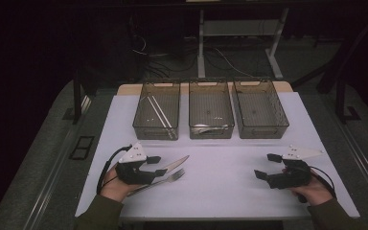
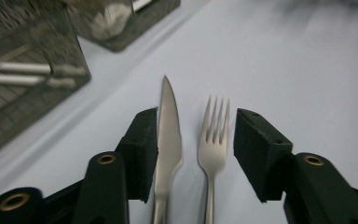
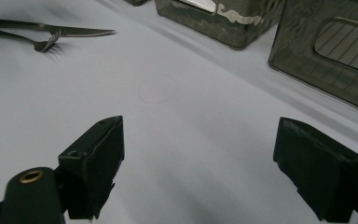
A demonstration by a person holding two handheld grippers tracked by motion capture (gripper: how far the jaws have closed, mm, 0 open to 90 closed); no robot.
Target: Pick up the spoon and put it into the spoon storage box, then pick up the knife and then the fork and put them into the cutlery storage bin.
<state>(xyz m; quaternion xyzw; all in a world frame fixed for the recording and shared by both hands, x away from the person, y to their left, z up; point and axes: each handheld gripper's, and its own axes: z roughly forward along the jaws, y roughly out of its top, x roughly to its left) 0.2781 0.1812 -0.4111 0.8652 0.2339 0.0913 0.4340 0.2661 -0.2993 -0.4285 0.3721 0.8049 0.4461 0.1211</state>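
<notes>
On the near left of the white table [image 1: 220, 187], the left gripper [image 1: 157, 166] lay low over a knife [image 1: 175, 164] and a fork [image 1: 172, 176] that rested side by side on the bare surface, their tips pointing toward the right and slightly away from the person. In the left gripper view the knife [image 2: 168, 140] and the fork [image 2: 213, 140] both sat between the two black jaws, which stood roughly half open; the left jaw's pad sat right beside the knife's blade, though whether it pressed on the blade could not be told, while the right jaw stood clear of the fork's tines. Neither piece looked lifted or gripped; both lay flat on the table.

On the near right, the right gripper [image 1: 264, 166] rested well apart from the cutlery, its jaws spread wide with nothing between them. In the right gripper view only bare table lay between the pads, and the knife [image 3: 74, 31] and fork [image 3: 44, 44] showed far off at the upper left.

Along the far edge of the table stood three dark mesh baskets in a row. The left basket [image 1: 142, 125] held long pale sticks lying at a slant, the middle basket [image 1: 193, 130] held something pale at its near end that was too small to make out, and the right basket [image 1: 282, 120] stood furthest to the right. All three stood well beyond both grippers, with an open stretch of table between them and the knife and fork
</notes>
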